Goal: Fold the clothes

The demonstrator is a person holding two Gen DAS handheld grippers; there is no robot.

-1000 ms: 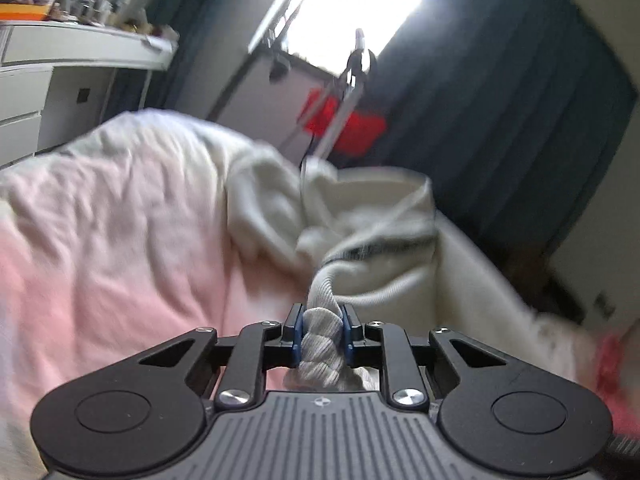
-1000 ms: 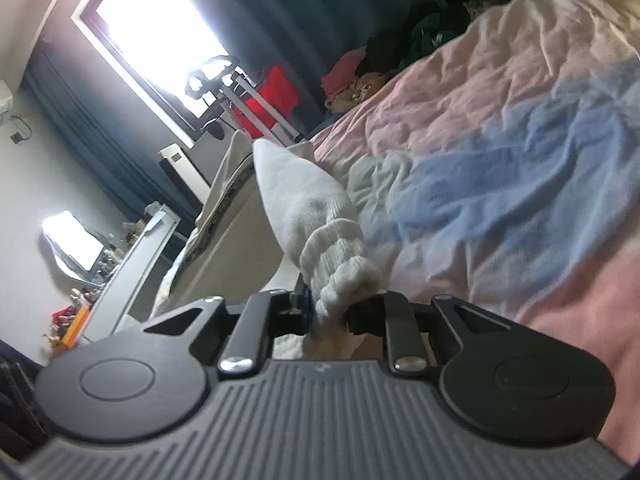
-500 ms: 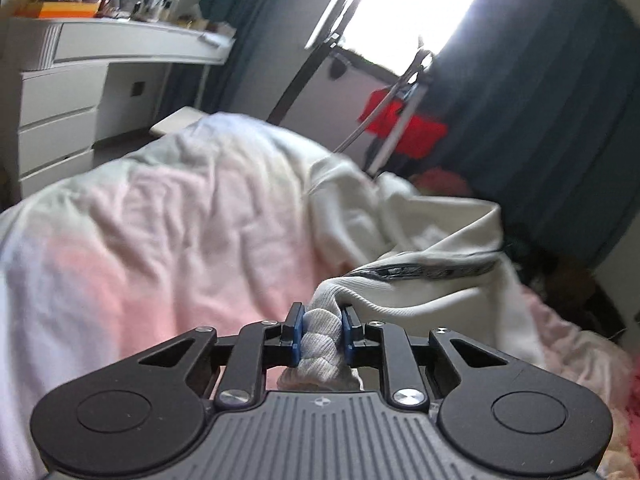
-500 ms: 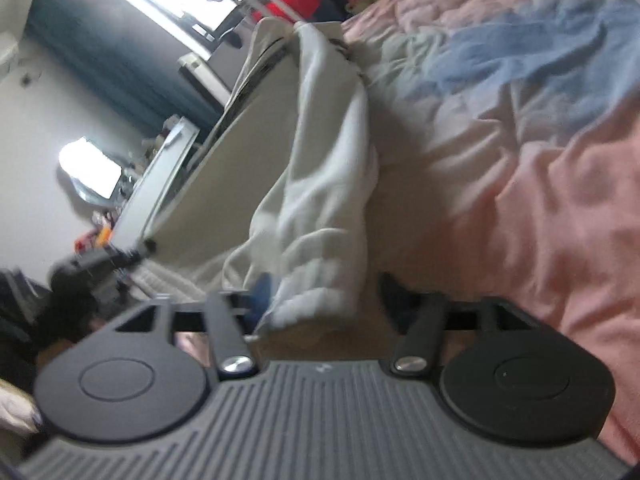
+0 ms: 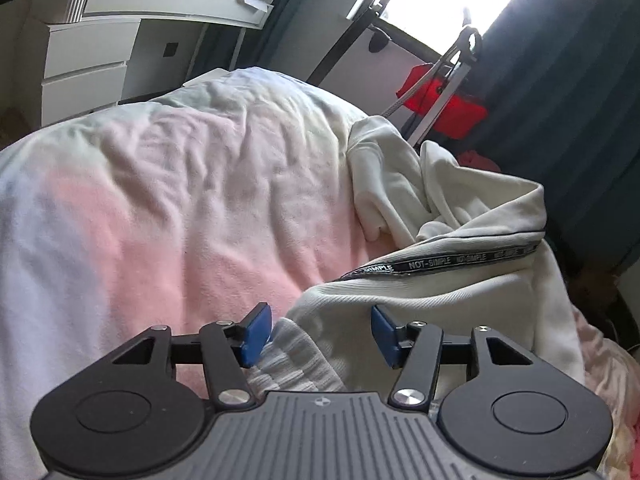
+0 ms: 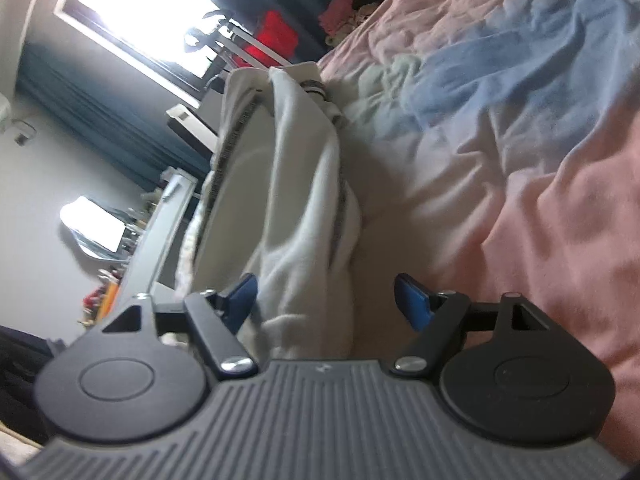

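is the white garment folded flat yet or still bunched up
Bunched. The white garment lies in rumpled heaps on the bedspread, its printed tape twisting across uneven folds.

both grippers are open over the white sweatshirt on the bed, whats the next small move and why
Probably ease both grippers back off the cloth. The left gripper and right gripper both stand open, clamping nothing, and the white sweatshirt lies on the pink blanket with its ribbed hem between the left fingers. Backing away should avoid dragging it before the next fold.
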